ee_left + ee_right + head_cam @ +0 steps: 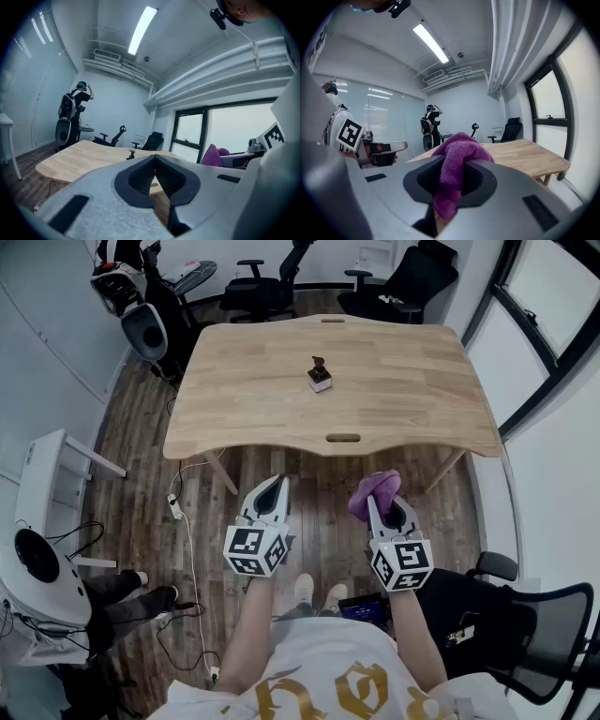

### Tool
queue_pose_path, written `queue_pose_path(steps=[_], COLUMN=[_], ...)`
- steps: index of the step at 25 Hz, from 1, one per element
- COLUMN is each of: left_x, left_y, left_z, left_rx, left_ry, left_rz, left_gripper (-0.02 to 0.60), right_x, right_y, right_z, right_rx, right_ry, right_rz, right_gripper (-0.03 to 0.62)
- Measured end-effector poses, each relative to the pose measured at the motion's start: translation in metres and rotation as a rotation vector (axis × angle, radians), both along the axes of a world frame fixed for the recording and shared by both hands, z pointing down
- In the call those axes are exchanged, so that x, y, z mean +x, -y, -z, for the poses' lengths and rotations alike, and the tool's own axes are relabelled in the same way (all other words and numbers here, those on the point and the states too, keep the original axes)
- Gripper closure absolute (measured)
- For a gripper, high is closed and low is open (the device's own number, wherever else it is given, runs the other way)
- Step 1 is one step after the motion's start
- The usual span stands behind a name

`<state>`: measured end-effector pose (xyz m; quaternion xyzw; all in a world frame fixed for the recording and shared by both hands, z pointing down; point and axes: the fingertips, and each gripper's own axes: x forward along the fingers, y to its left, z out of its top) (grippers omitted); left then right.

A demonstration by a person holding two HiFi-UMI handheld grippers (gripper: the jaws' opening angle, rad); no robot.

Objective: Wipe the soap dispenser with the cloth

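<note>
A small soap dispenser [320,375] with a dark pump top stands alone near the middle of the wooden table [394,409]; it shows as a tiny shape [131,154] in the left gripper view. My right gripper [385,497] is shut on a purple cloth [374,492], which bulges out past the jaws [457,161]. My left gripper [276,484] is shut with nothing in it, its pads pressed together. Both grippers are held side by side over the floor, short of the table's near edge and well away from the dispenser.
Office chairs [262,282] stand beyond the table's far side. A person [75,105] stands by equipment at the far left. A white stand [37,559] and cables lie at the left, a black chair [544,624] at the right, windows along the right wall.
</note>
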<state>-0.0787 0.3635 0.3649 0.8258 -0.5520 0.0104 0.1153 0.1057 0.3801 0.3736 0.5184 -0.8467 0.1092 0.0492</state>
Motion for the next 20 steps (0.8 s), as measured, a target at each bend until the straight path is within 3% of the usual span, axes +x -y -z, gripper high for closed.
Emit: queue_pose_path(steps=[9, 15, 20], left_x=[0.008, 0.015, 0.026], left_y=[-0.008, -0.014, -0.012], left_z=[0.009, 0.014, 0.011], left_rx=[0.007, 0.02, 0.016], left_ry=[0.036, 0.064, 0.062], left_rz=[0.017, 0.052, 0.051], left_gripper=[0.574, 0.574, 0.574], right_x=[0.011, 0.016, 0.027], right_y=[-0.003, -0.01, -0.005], right_z=[0.007, 0.013, 0.011], right_rx=[0.014, 0.011, 0.005], right_ry=[0.019, 0.11, 0.092], right_rz=[0.003, 0.053, 0.064], right_gripper=[0.534, 0.534, 0.534])
